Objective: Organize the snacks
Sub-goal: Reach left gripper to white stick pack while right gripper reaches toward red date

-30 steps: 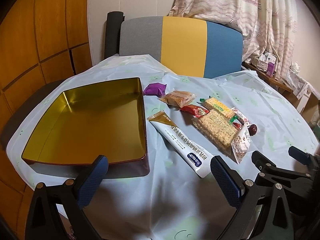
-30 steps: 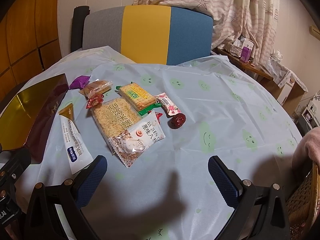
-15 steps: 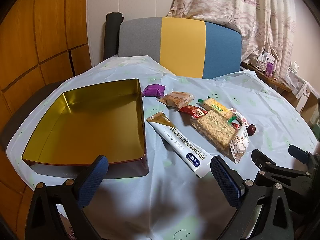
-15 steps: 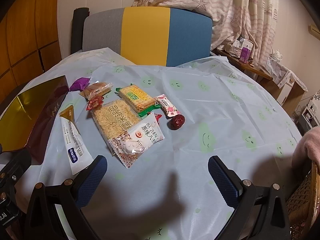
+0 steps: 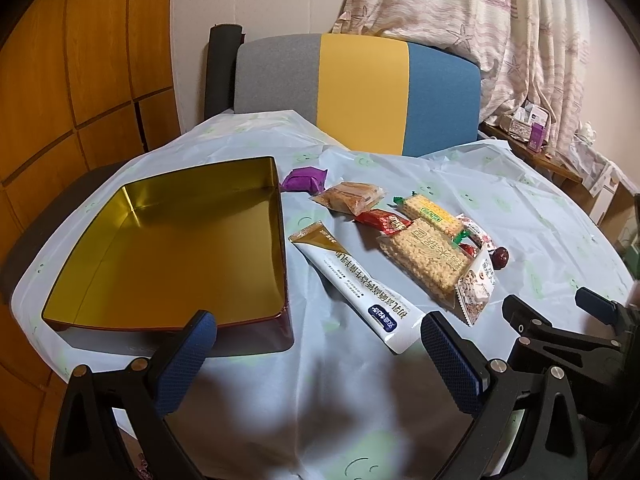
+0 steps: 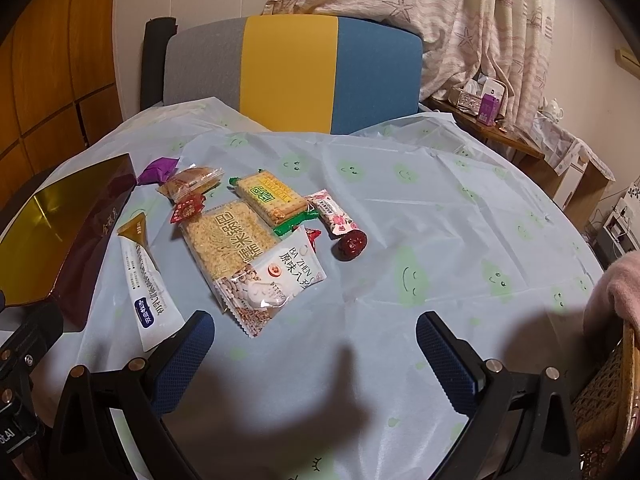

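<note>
Here, snacks (image 6: 256,236) lie beyond both grippers' spread jaws.

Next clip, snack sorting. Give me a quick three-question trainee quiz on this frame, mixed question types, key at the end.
1. True or false: the gold tin already holds a snack.
2. Which snack lies nearest the tin's far corner: A) purple packet, B) red date, C) pink-wrapped candy?
3. Fill in: the left gripper and the right gripper both stand ____, holding nothing.

Key: 1 false; 2 A; 3 open.
</note>
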The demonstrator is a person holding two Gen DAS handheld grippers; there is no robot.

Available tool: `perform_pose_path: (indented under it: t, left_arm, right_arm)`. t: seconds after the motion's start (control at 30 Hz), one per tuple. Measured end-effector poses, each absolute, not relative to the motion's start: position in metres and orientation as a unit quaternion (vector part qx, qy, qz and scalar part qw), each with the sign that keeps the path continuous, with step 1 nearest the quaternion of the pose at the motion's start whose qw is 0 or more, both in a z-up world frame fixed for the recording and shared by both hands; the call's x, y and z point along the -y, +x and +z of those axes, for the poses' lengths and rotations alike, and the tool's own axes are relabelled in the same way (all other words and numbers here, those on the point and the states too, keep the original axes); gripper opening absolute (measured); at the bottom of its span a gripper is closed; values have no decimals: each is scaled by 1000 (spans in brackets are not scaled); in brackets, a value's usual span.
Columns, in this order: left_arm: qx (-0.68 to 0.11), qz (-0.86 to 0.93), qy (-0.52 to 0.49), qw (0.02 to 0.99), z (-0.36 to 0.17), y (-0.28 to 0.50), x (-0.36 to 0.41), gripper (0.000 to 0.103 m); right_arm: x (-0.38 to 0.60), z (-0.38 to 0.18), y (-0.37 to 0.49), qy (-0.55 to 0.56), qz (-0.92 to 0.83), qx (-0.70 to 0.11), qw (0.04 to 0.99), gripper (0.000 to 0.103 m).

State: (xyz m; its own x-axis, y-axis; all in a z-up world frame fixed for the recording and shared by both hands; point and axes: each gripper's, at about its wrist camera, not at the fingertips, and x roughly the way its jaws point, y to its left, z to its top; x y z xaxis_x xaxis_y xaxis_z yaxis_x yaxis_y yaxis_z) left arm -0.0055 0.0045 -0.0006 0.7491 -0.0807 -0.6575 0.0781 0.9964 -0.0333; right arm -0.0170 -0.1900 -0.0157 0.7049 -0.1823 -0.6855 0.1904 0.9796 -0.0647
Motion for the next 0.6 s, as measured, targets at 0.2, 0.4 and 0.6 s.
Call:
perform_pose_path:
  t: [0.2, 0.4, 0.6]
  left_arm:
    - [-362, -77, -13, 929, -3, -4, -3, 103]
    - [-381, -125, -50, 915, -6, 1, -5, 103]
    - [-386, -141, -35, 911, -7, 2, 5, 101]
  right_arm:
    - [198, -12, -13, 6, -103, -369, 924, 103]
    - [227, 0, 5, 23, -90, -384, 919, 103]
    - [271, 24, 45, 35, -44, -421, 905, 100]
